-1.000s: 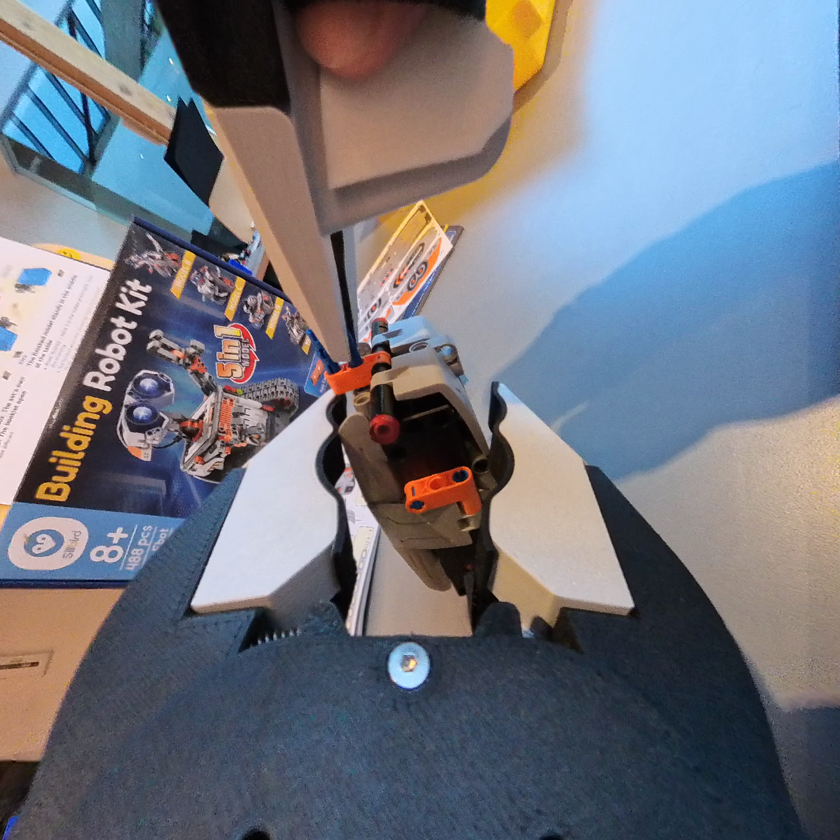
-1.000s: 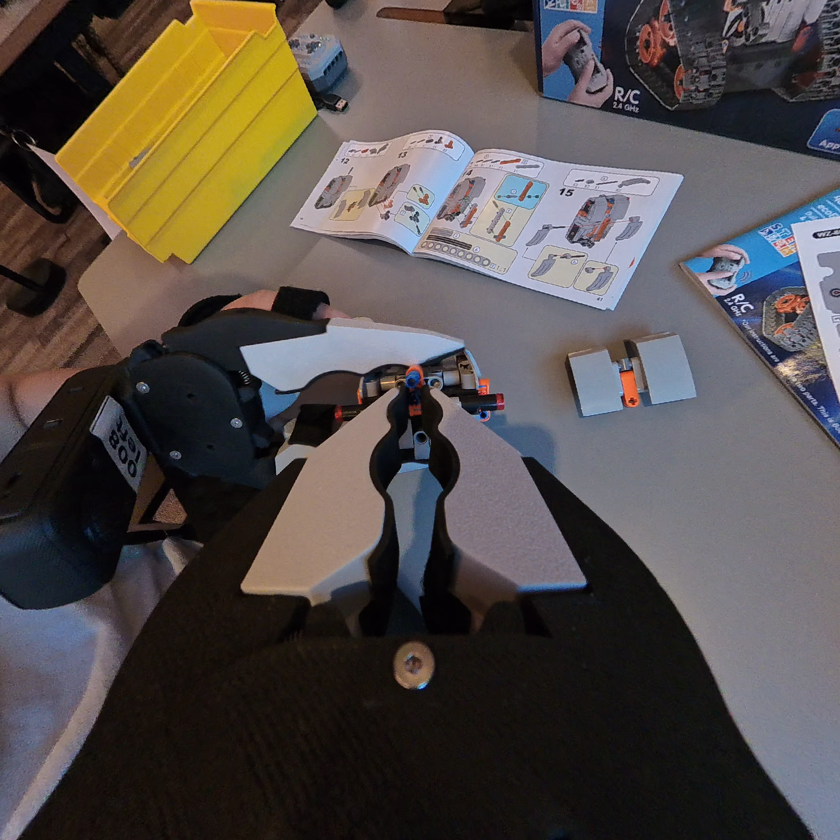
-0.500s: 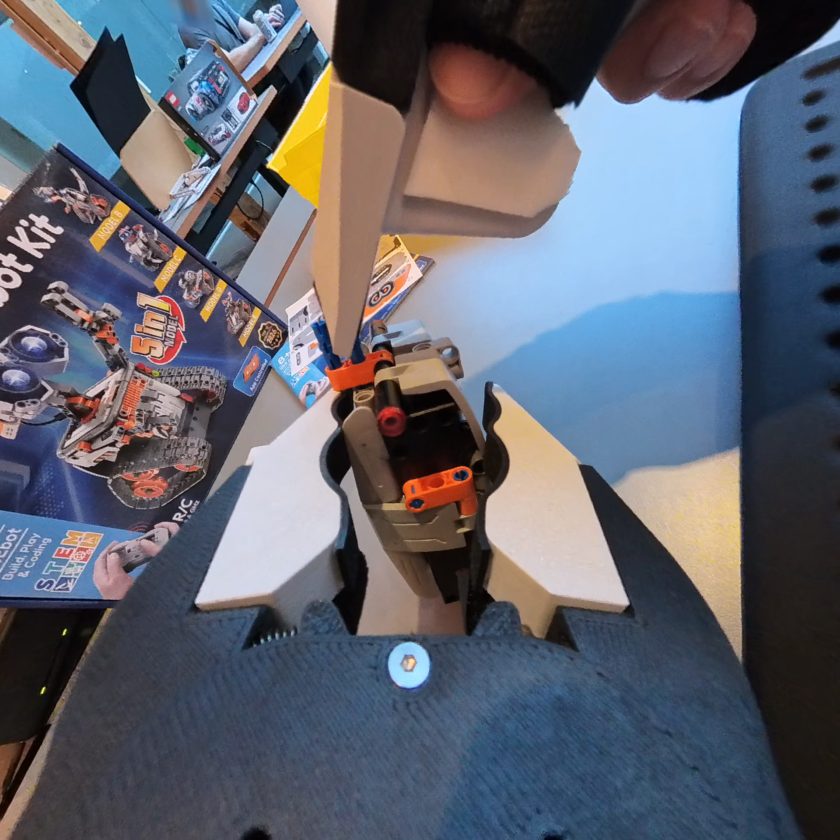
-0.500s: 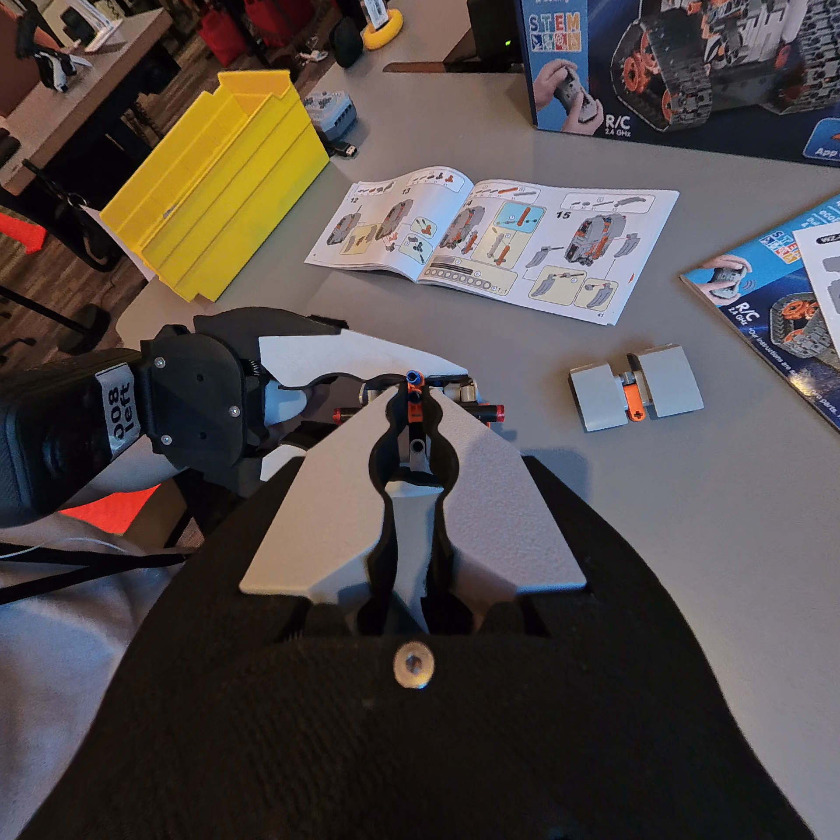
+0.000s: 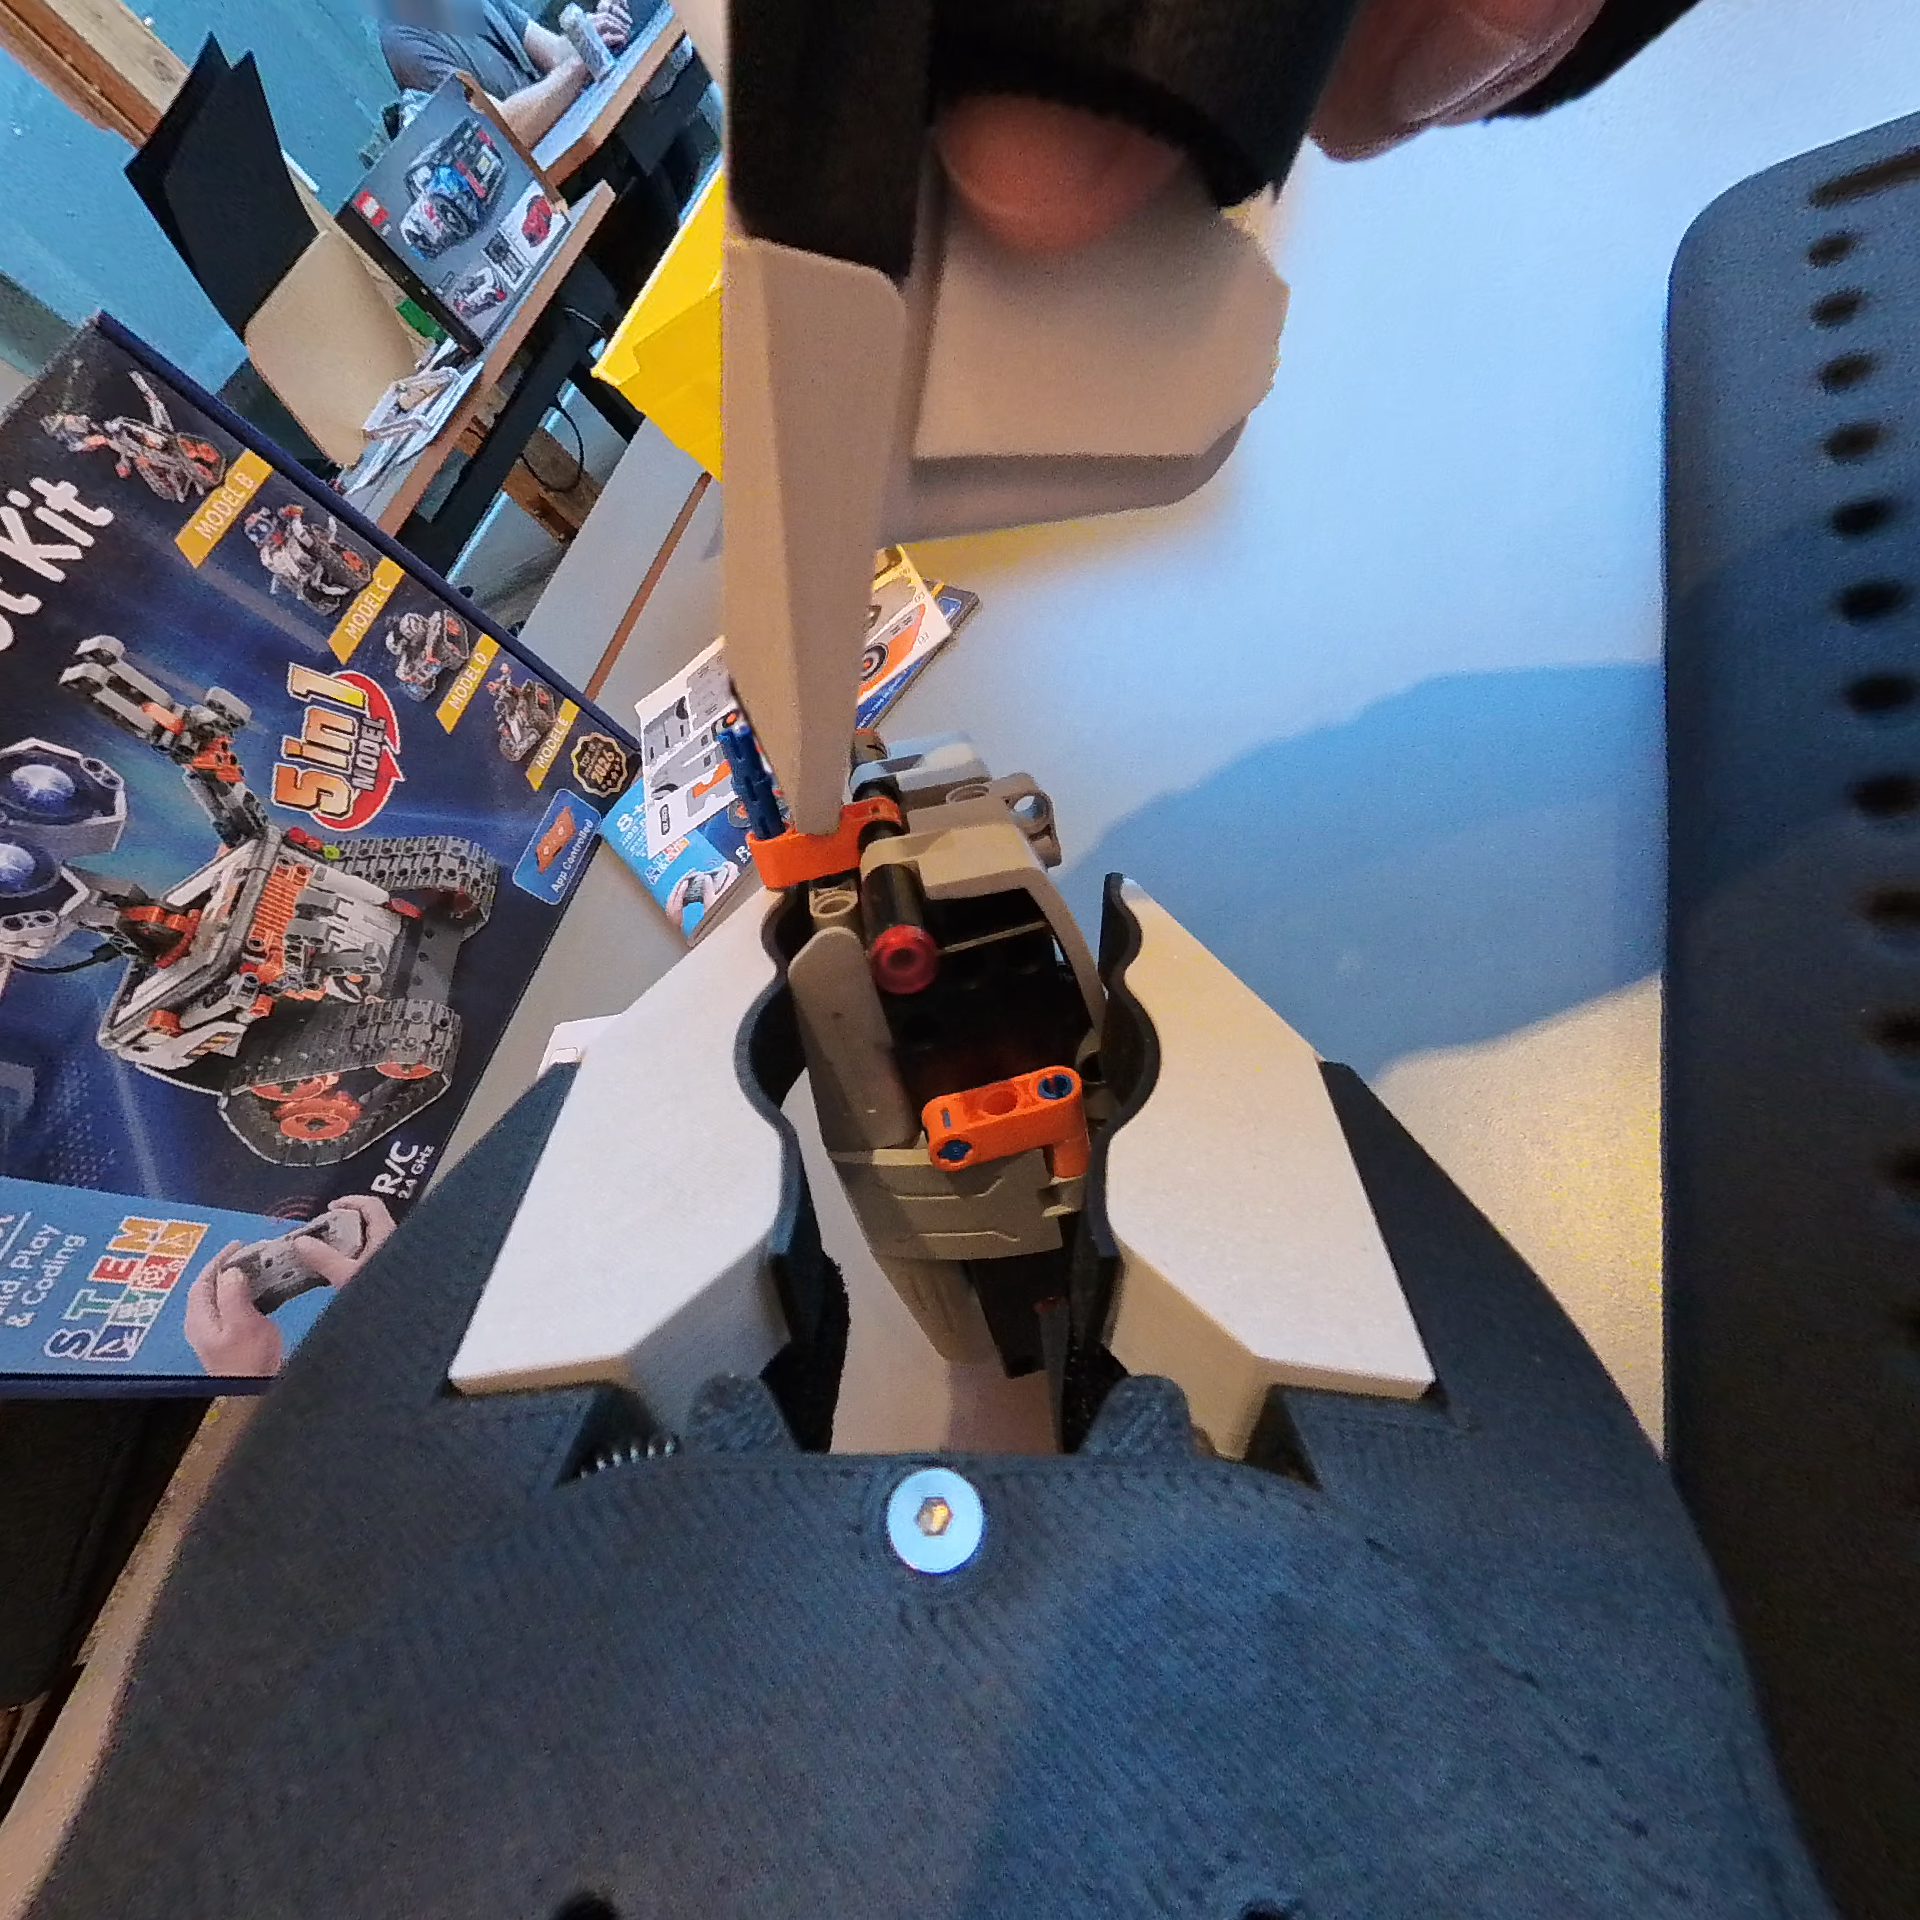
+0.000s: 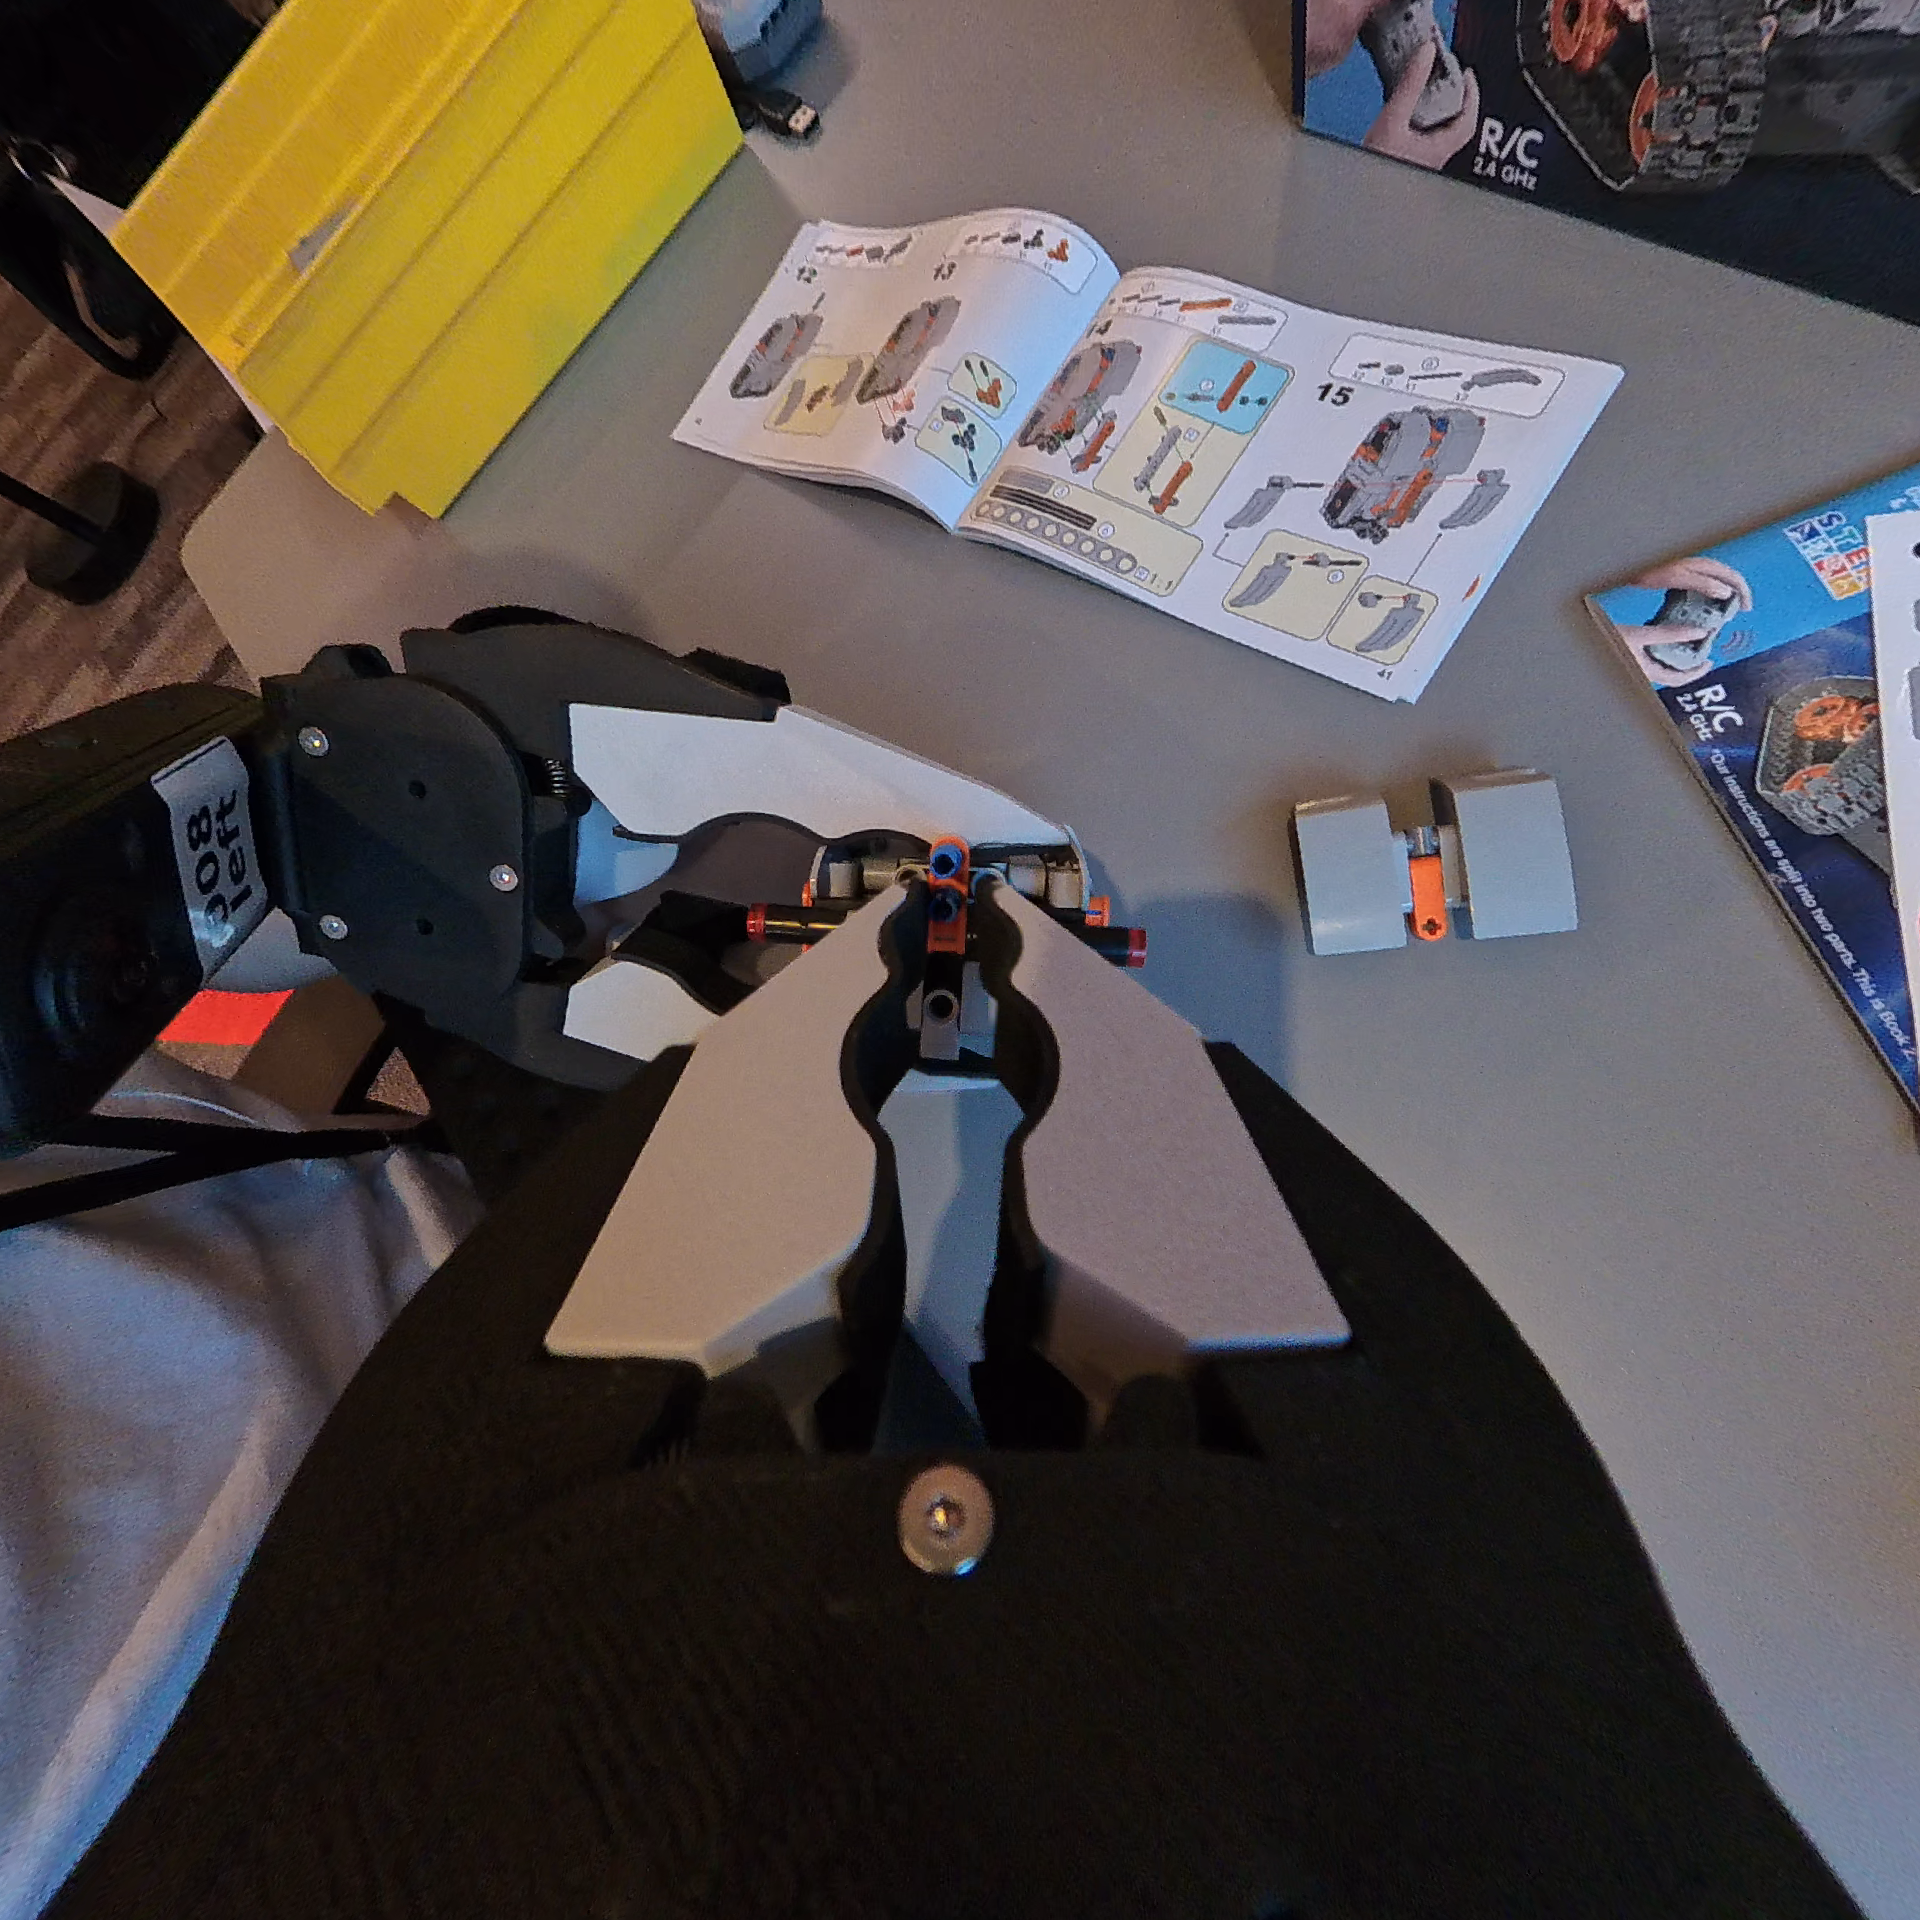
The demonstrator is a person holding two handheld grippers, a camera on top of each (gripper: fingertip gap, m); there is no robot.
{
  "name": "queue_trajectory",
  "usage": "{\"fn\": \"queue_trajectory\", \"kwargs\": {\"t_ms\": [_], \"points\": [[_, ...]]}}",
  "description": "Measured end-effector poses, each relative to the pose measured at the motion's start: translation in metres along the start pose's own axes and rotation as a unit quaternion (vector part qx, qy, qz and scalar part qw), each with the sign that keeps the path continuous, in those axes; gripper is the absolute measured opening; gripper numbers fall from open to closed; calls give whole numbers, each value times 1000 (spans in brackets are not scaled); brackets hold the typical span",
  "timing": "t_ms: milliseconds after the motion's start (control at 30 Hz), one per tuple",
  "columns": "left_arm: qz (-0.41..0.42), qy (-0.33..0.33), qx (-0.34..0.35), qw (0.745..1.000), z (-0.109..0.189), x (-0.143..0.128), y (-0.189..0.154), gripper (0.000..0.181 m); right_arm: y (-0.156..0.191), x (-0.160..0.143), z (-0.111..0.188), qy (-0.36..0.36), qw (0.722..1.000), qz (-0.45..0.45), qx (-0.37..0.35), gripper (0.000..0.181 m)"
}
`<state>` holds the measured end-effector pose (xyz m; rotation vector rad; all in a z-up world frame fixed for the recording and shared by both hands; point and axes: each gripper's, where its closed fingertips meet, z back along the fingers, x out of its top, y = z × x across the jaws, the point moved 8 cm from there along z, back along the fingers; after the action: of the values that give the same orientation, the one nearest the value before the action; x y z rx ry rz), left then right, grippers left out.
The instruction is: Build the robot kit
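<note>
My left gripper (image 5: 940,914) is shut on a grey brick assembly (image 5: 956,1039) with orange connectors and a black axle with a red end. It holds the assembly above the grey table (image 6: 1351,1195). My right gripper (image 6: 945,894) comes onto the assembly from above and is shut on an orange connector (image 6: 948,883) with blue pins at its far end. In the left wrist view the right gripper's fingers (image 5: 800,582) end on that orange connector (image 5: 821,847). The left gripper also shows in the right wrist view (image 6: 416,831).
A small grey two-block piece with an orange part (image 6: 1434,873) lies on the table to the right. An open instruction booklet (image 6: 1143,447) lies beyond it, and a yellow bin (image 6: 416,208) stands at the far left. The kit box (image 5: 260,883) and another booklet (image 6: 1787,727) border the table. My two grippers' fingertips are within a few centimetres of each other.
Both grippers keep their grips. The joined pair has turned and shifted, so the box and the table slide across both views. The right wrist view now sits closer to the table.
</note>
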<state>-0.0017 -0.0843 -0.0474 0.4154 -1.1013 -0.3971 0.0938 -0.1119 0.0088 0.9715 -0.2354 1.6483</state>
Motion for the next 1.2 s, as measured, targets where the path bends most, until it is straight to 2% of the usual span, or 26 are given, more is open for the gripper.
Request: {"fn": "queue_trajectory", "kwargs": {"t_ms": [100, 167, 600, 933, 1067, 1200], "points": [[10, 0, -3, 1000, 0, -1, 2, 54, -1, -1, -1, 11, 1000, -9, 2, 14], [11, 0, -6, 1000, 1, -1, 3, 55, 0, 1, -2, 9, 1000, -13, 9, 5], [42, -20, -17, 999, 3, -4, 7, 53, 0, -3, -6, -41, 999, -35, 10, 5], [12, 1, -13, 1000, 2, 0, 2, 51, 0, -1, -8, -9, 1000, -14, 2, 6], [27, -1, -18, 999, 1, -1, 4, 51, 3, -2, -10, -37, 999, 5, -15, 5], [37, -2, -21, 999, 1, -2, 6, 51, 0, -7, -12, -86, 996, -26, 1, 5]]}}
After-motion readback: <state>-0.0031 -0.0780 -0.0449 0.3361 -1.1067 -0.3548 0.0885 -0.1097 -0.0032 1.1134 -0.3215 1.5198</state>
